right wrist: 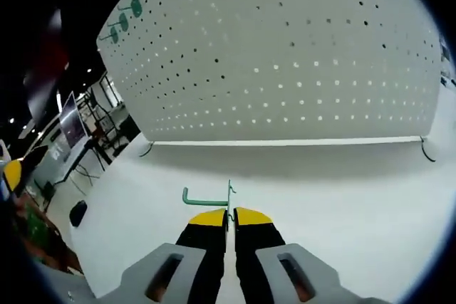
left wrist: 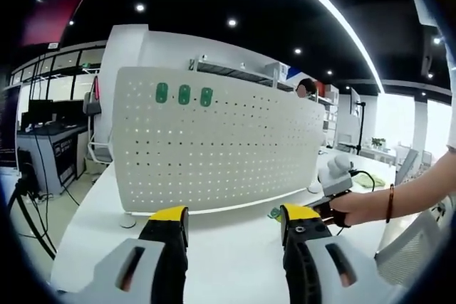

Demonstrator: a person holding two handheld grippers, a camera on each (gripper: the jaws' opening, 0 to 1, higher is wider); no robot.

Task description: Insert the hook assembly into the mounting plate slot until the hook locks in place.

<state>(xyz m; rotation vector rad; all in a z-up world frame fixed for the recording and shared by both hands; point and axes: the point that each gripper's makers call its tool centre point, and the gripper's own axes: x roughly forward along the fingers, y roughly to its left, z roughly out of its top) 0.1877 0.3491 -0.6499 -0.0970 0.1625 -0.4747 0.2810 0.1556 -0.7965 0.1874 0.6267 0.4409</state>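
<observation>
A white perforated mounting plate stands upright on the white table, with three green hooks seated near its top left. My left gripper is open in front of it, with nothing between its yellow-tipped fingers. The right gripper, held by a hand, comes in low at the right of that view. In the right gripper view, my right gripper is shut on the back of a green hook, whose arm sticks out to the left. The plate rises close ahead, and the mounted hooks sit at its upper left.
The white table spreads below the plate. A black cable lies at the plate's right foot, and a round foot at its left. Desks, monitors and shelving stand in the room behind. A small dark object lies near the table's left edge.
</observation>
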